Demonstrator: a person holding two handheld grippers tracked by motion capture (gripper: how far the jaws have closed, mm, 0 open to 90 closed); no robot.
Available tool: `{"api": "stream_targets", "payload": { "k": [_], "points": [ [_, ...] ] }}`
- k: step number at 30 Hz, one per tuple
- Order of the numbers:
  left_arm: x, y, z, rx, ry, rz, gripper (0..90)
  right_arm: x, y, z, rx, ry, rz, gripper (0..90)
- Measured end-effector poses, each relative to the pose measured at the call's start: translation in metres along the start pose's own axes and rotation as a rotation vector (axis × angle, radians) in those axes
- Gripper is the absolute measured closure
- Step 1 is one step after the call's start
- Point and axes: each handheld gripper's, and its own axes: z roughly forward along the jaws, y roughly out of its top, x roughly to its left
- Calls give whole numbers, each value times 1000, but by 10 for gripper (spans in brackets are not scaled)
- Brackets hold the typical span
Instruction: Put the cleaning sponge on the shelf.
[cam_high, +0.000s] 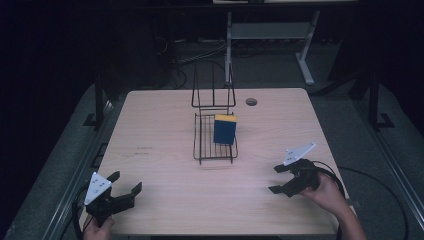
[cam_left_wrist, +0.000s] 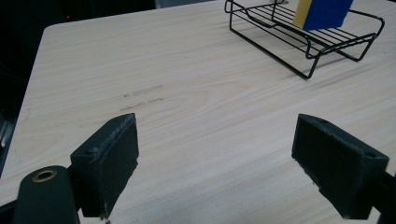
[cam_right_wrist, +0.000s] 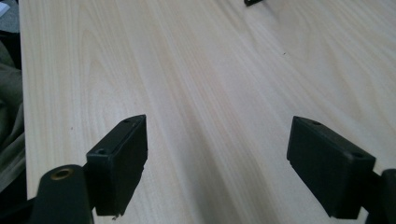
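Observation:
A black wire rack (cam_high: 215, 140) sits near the middle of the wooden table (cam_high: 165, 125), with a blue and yellow sponge (cam_high: 225, 129) standing upright in it. The same wire rack (cam_left_wrist: 308, 35) and sponge (cam_left_wrist: 322, 11) appear at the top right of the left gripper view. My left gripper (cam_high: 124, 183) is open near the front left corner, nothing between its jaws. My right gripper (cam_high: 278, 179) is open near the front right, held by a hand (cam_high: 332, 195), also with nothing in it. Both are well short of the rack.
A small round hole (cam_high: 251, 102) sits near the table's far edge. The rack's tall wire back (cam_high: 213, 90) rises behind it. Beyond the table stands a grey desk frame (cam_high: 300, 45) on dark floor with cables. Faint marks (cam_left_wrist: 142, 95) show on the tabletop.

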Motion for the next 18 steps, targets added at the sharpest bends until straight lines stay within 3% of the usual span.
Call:
{"api": "stream_targets", "payload": {
  "k": [11, 18],
  "points": [
    [-1, 0, 1, 3, -4, 3, 141, 7, -15, 0, -1, -8, 9, 199],
    [-1, 0, 1, 3, -2, 0, 141, 11, -26, 1, -42, -13, 30, 199]
  ]
}}
